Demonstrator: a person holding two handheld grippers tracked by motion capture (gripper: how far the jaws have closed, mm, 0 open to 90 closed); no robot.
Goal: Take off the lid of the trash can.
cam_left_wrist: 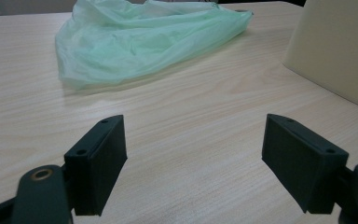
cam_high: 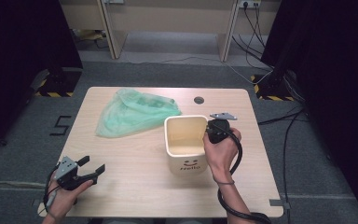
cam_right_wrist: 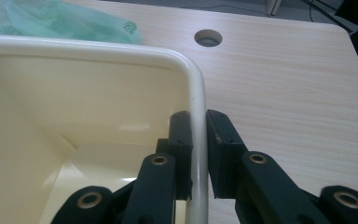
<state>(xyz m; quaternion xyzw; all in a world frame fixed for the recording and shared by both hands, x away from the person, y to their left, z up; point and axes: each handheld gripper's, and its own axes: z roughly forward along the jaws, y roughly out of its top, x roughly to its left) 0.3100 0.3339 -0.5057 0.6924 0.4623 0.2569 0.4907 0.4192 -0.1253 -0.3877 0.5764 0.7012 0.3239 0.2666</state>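
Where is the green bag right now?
The green bag lies crumpled on the far left part of the table in the high view, just behind and left of the cream bin, well ahead of the left gripper.

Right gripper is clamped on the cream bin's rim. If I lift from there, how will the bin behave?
The bin looks like rigid plastic, so the rim should hold shape. It looks empty, probably light. The right gripper pinches one wall only, so it may tilt or slip on the smooth rim.

Wide open desk (cam_high: pixel 135 163) near left!
Green bag (cam_high: pixel 133 112) blocks far left; cream bin (cam_high: pixel 186 144) stands centre-right.
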